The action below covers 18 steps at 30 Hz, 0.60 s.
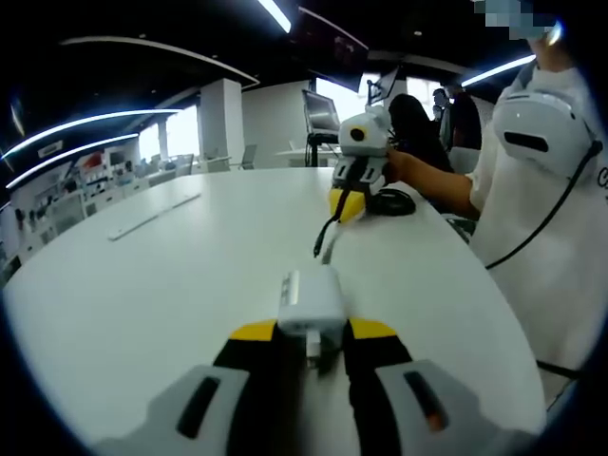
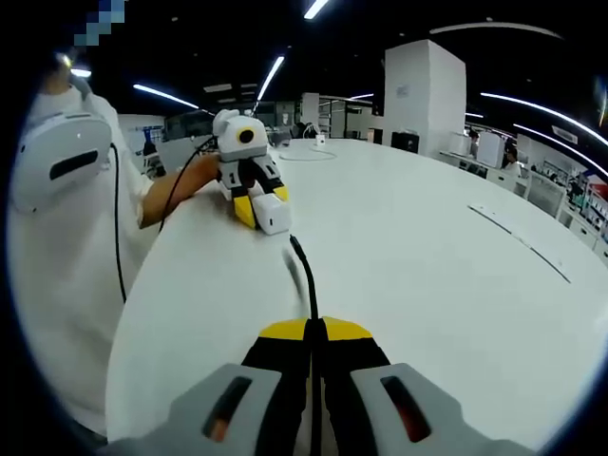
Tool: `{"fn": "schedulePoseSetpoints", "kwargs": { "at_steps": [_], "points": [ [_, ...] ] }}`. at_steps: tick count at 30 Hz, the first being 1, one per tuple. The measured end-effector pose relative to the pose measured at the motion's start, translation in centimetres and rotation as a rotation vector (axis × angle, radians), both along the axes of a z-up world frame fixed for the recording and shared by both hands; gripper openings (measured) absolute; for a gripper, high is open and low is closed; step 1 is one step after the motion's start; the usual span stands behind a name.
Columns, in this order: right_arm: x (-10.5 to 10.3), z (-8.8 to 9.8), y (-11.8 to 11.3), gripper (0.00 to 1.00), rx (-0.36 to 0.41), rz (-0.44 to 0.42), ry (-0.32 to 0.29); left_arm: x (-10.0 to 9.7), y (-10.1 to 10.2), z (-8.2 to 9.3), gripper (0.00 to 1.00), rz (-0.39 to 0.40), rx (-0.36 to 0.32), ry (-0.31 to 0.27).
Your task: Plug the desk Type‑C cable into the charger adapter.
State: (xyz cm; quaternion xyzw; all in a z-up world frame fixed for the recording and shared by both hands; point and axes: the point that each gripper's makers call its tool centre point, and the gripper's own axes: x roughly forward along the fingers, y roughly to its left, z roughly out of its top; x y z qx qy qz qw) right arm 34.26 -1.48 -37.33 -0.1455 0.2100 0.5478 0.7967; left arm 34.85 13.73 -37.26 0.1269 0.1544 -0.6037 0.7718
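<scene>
- Left gripper view, nearest the lens: the left gripper [image 1: 313, 334], grey-bodied with yellow-tipped black jaws, has its jaws narrowed onto the small white rectangular charger adapter [image 1: 309, 300], which sits clamped between the yellow tips just above the round white table [image 1: 142, 294].
- Beyond the adapter, over the same table, the thin black Type-C cable [image 1: 326, 231] hangs from the other tool, its free end pointing toward the adapter but well apart from it.
- Farther behind the adapter, the right gripper [image 1: 348, 203] comes in from the right of this view, a person's hand [image 1: 398, 168] around its handle, with a dark coil of cable lying on the table just beside it.
- Right gripper view, nearest the lens: the right gripper [image 2: 314, 332] has its yellow-tipped jaws drawn tight together, pinching the black cable [image 2: 306, 275], which runs out from between them toward the adapter.
- Past the cable's end, the adapter [image 2: 271, 217] is held in the left gripper [image 2: 259, 206], clear of the cable tip.
- Left of the adapter, the person in a white shirt [image 2: 66, 237] stands at the table edge.
- Far behind the adapter: a white square pillar [image 2: 425, 90] and long ceiling light strips [image 2: 271, 76].
</scene>
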Motion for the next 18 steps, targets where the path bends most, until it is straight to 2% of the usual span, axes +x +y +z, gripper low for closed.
{"fn": "schedulePoseSetpoints", "kwargs": {
  "at_steps": [18],
  "points": [
    [-0.6, 0.0, 1.1, 0.03, 0.02, 0.021, 0.009, -0.2, -0.1, 0.0, 0.25, -0.002, -0.003, 0.0]
  ]
}}
